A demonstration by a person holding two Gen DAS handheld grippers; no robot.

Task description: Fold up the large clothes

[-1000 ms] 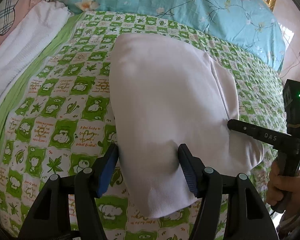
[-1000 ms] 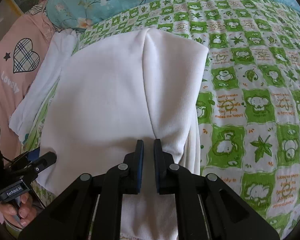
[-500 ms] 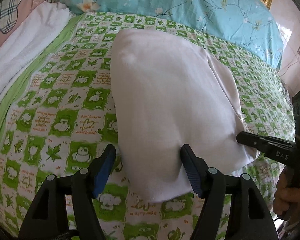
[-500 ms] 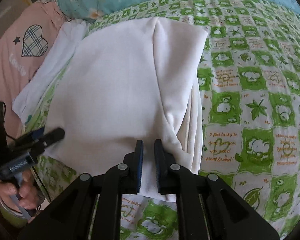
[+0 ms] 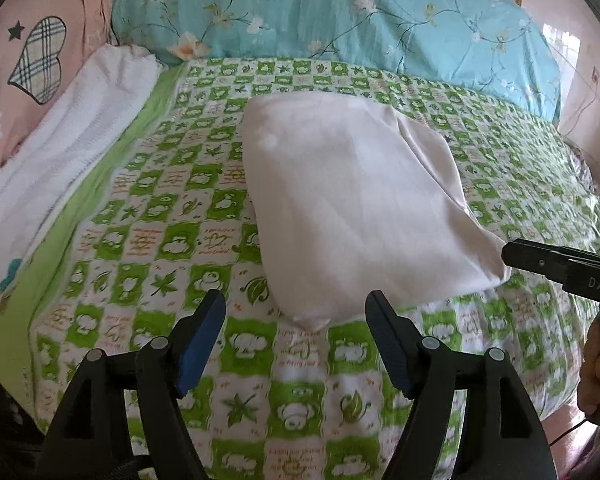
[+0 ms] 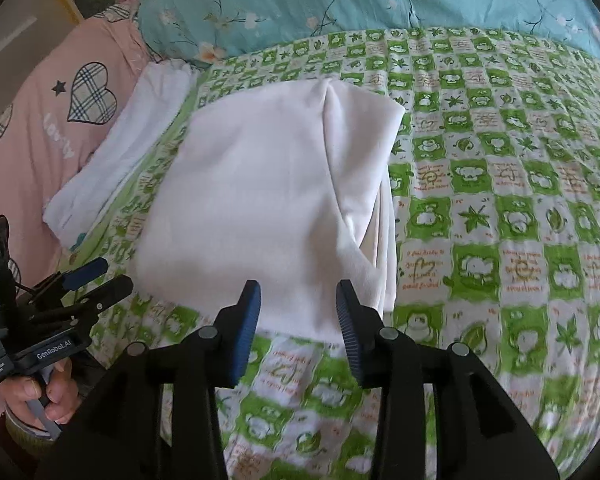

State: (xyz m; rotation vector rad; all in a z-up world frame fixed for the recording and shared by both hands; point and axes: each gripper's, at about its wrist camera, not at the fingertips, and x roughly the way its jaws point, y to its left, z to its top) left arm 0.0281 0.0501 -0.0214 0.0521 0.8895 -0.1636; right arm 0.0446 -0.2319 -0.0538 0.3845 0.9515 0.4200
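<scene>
Cloth (image 5: 356,208) lies folded, released; right gripper (image 6: 298,320) is opening, left gripper (image 5: 296,340) opening too, both empty; fold looks done.

Both claws have pulled back off the folded white garment (image 5: 360,200) — it lies free on the bed. The right claw (image 6: 298,312), pinched shut before, is opening; the left claw (image 5: 296,312) is opening wider.

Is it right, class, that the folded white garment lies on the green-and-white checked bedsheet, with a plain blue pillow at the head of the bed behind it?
Not quite. The pillow is not plain: it is turquoise with a printed pattern of flowers and branches, as the left wrist view shows. The rest holds: the folded white garment lies on the green-and-white checked bedsheet, with that pillow behind it.
</scene>
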